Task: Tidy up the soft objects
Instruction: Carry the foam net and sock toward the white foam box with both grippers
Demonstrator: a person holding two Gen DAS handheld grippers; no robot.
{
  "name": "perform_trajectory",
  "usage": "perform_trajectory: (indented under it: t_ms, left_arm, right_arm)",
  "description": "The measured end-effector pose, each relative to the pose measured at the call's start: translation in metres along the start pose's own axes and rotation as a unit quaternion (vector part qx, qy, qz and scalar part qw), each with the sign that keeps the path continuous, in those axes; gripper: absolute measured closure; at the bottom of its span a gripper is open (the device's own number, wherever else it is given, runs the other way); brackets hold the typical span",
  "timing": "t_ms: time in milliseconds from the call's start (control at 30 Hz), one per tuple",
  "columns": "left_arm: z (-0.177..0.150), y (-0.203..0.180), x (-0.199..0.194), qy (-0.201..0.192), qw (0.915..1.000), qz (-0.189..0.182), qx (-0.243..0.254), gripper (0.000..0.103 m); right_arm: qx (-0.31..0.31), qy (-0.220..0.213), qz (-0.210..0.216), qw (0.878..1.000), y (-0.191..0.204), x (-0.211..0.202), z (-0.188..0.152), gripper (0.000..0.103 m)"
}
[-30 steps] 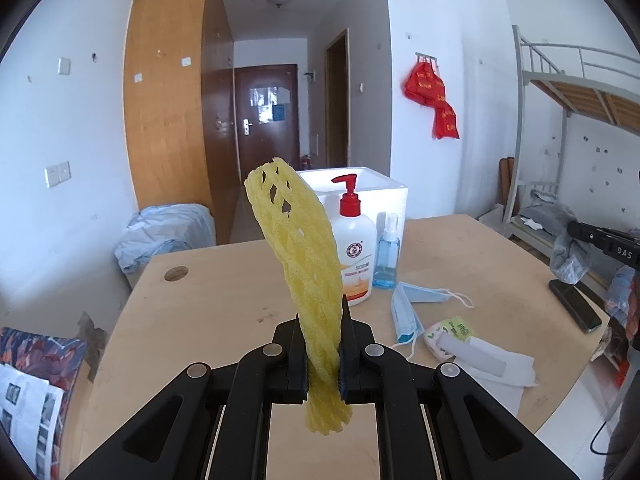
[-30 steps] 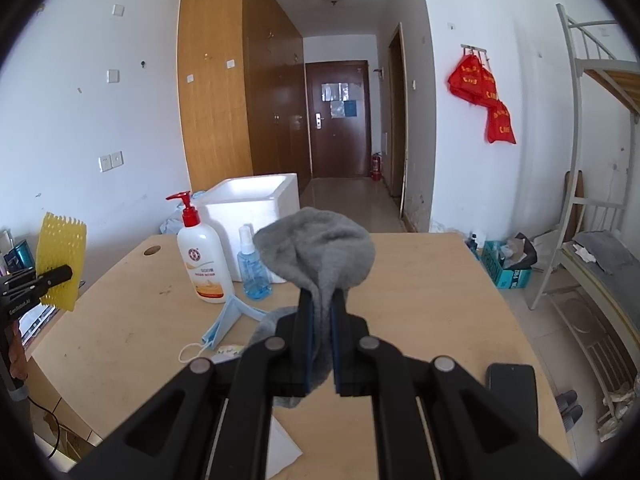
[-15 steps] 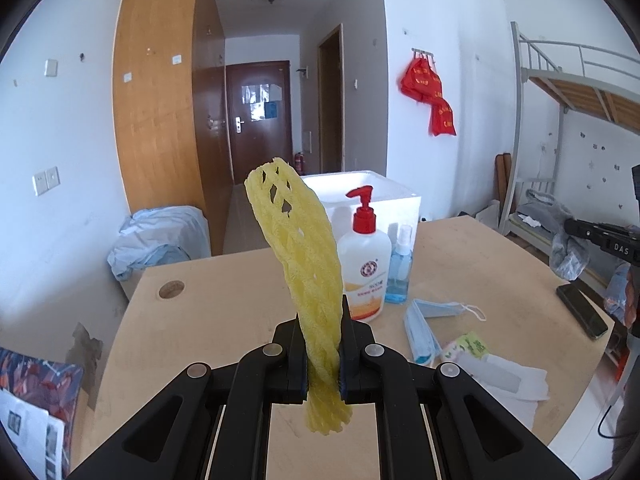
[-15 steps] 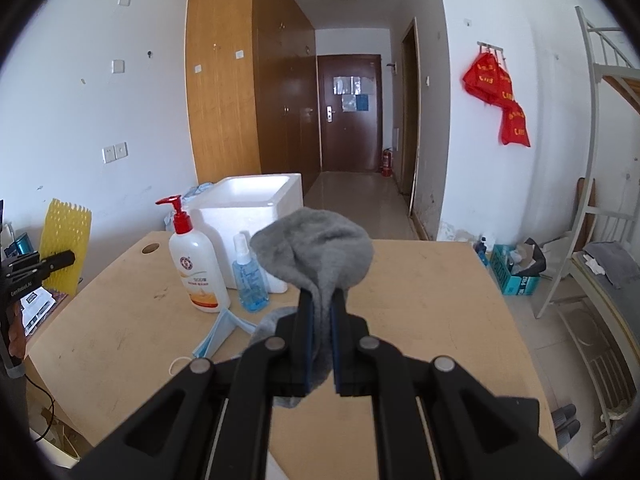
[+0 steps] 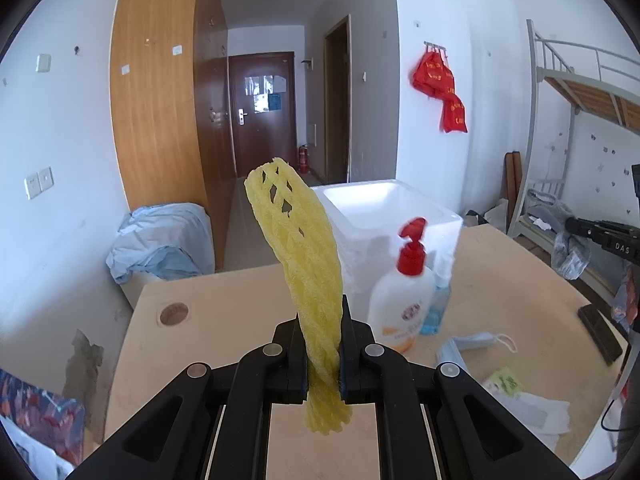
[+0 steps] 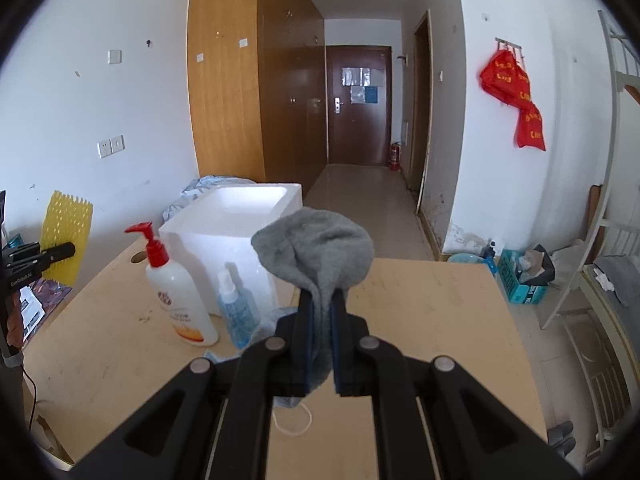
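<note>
My left gripper [image 5: 322,320] is shut on a yellow foam fruit net [image 5: 298,240] that stands up between the jaws and curves left. The right gripper [image 6: 319,308] is shut on a grey sock [image 6: 316,248], whose bunched top rises above the jaws. Both are held above the wooden table [image 6: 420,300]. A white foam box [image 5: 384,216], open at the top, sits at the table's far side, ahead of both grippers. From the right wrist view the left gripper [image 6: 70,249] and the yellow net [image 6: 66,220] show at the far left.
A pump bottle with a red top [image 6: 176,292] and a small blue spray bottle [image 6: 236,308] stand in front of the box. Blue face masks [image 5: 468,344], white packets [image 5: 532,412] and a dark phone [image 5: 600,332] lie on the table's right. A bunk bed frame [image 5: 572,120] stands far right.
Both grippers have moved forward over the table with their loads; the foam box and bottles appear closer and larger. Neither grip has changed.
</note>
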State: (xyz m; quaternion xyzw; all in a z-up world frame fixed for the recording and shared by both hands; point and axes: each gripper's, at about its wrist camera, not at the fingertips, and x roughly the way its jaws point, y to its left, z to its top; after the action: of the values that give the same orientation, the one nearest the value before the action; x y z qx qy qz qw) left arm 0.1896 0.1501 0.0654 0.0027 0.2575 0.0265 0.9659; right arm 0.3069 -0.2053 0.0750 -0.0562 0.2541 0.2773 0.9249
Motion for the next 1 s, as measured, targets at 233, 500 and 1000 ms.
perform_trajectory:
  t_ms: [233, 500, 1000]
  left_arm:
    - [0.022, 0.015, 0.032, 0.001, 1.0000, 0.005, 0.008, 0.093]
    - [0.034, 0.035, 0.078, 0.014, 0.9998, -0.004, 0.013, 0.093]
    - [0.056, 0.057, 0.133, 0.015, 0.9935, -0.102, 0.048, 0.093]
  right_arm:
    - [-0.010, 0.010, -0.006, 1.000, -0.003, 0.029, 0.018, 0.093]
    - [-0.015, 0.031, -0.015, 0.999, -0.015, 0.065, 0.032, 0.093]
    - [-0.042, 0.046, 0.043, 0.997, -0.037, 0.112, 0.058, 0.093]
